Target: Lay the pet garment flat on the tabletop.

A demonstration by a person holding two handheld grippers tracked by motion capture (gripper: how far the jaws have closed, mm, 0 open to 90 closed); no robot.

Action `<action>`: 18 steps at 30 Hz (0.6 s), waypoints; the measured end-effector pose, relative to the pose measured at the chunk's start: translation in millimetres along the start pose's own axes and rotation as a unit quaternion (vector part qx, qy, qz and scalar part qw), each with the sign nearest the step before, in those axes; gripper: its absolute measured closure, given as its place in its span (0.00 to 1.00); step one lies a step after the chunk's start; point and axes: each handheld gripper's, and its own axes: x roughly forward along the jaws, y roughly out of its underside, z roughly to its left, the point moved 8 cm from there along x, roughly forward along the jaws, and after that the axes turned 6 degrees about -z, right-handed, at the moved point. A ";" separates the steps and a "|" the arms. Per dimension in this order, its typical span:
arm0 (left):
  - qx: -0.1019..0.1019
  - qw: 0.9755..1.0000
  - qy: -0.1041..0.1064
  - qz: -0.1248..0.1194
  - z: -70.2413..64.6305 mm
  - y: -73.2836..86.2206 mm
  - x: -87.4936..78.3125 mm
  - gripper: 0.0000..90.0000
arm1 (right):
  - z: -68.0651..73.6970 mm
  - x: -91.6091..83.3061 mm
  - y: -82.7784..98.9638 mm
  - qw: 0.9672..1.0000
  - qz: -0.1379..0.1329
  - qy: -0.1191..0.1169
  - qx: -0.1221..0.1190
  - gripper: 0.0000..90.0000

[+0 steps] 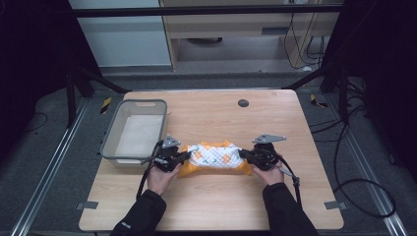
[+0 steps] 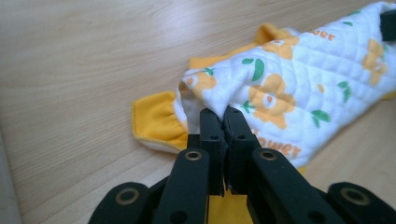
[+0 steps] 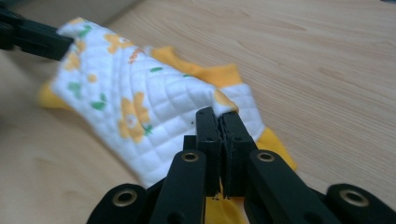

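A light wooden table (image 1: pixel 216 196) with rounded corners stands on grey carpet between metal floor rails, with black cables looping on the floor at the right and pale cabinets along the far wall. A small dark round cap (image 1: pixel 243 103) sits in the tabletop near its far edge, and a grey plastic basin (image 1: pixel 110 135) rests at the table's left side. The quilted garment (image 1: pixel 214 158), white with orange flowers and orange trim, lies near the middle of the table, stretched between the two grippers. The left gripper (image 2: pixel 223 116) has its jaws closed tight on the cloth's white edge; the right gripper (image 3: pixel 218 116) pinches the opposite end the same way. The high view gives the room, basin and both sleeved forearms; the left gripper view alone shows orange lettering and green leaves printed on the fabric
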 end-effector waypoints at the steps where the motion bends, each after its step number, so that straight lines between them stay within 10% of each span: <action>1: -0.002 1.000 -0.007 0.007 3.0 3.9 7.1 0.94 | -4.5 12.0 7.7 0.999 0.011 0.029 -0.025 0.94; 11: 0.038 0.999 -0.008 0.004 0.7 0.6 -27.6 0.52 | -2.6 -15.0 -4.4 0.998 -0.029 0.034 -0.039 0.72; 18: 0.056 0.998 -0.009 0.009 4.5 35.0 -59.7 0.40 | 0.8 -52.9 22.7 0.997 -0.025 0.028 -0.064 0.59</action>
